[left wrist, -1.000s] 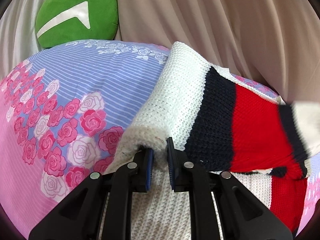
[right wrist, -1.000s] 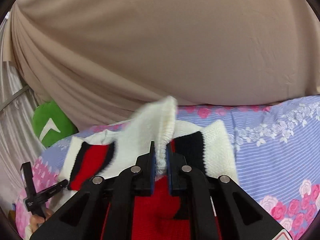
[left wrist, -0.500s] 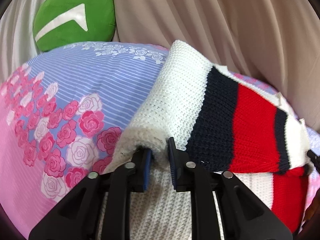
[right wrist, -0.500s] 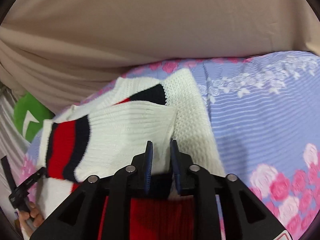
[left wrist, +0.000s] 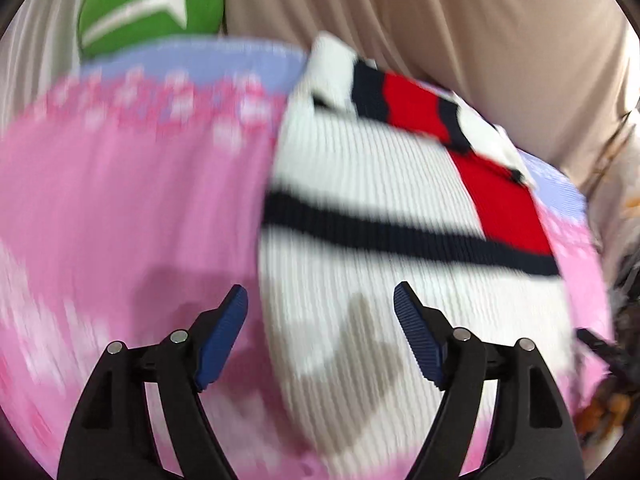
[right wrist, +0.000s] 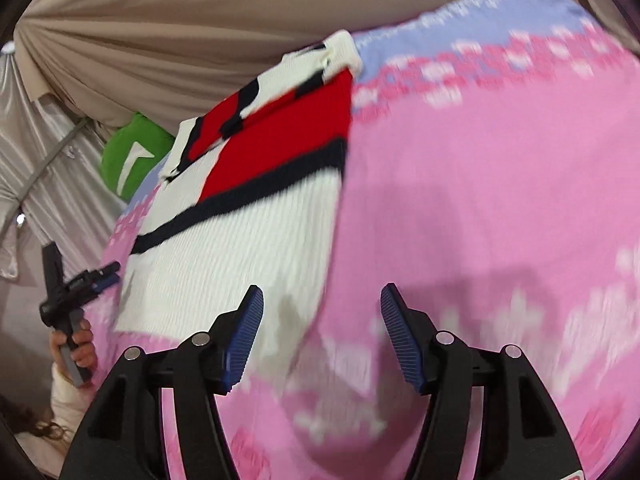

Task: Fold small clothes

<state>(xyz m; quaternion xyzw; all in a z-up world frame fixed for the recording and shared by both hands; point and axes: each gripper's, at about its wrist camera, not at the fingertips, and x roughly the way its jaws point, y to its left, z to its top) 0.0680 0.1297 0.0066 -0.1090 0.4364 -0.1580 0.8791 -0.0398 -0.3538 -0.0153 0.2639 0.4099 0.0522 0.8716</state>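
A small white knit sweater (left wrist: 360,184) with red and navy blocks lies flat on the pink and blue floral bedsheet (left wrist: 120,200), both sleeves folded across its upper part. My left gripper (left wrist: 320,300) hovers over the sweater's near left hem, its jaws opening, nothing pinched between them. In the right wrist view the same sweater (right wrist: 248,232) lies left of centre. My right gripper (right wrist: 322,300) hangs above its near right edge, jaws opening and empty. The left gripper (right wrist: 100,276) also shows at far left, held by a hand (right wrist: 76,348). Both views are motion-blurred.
A green round cushion (left wrist: 152,4) with a white mark rests at the bed's far left against beige drapes (left wrist: 440,20). The bedsheet (right wrist: 480,200) spreads wide to the right of the sweater. Silvery curtain (right wrist: 48,160) hangs at the far left.
Both grippers let go of the sleeves they pinched and drew back toward the sweater's hem, jaws now wide. The sleeves lie folded across the chest.
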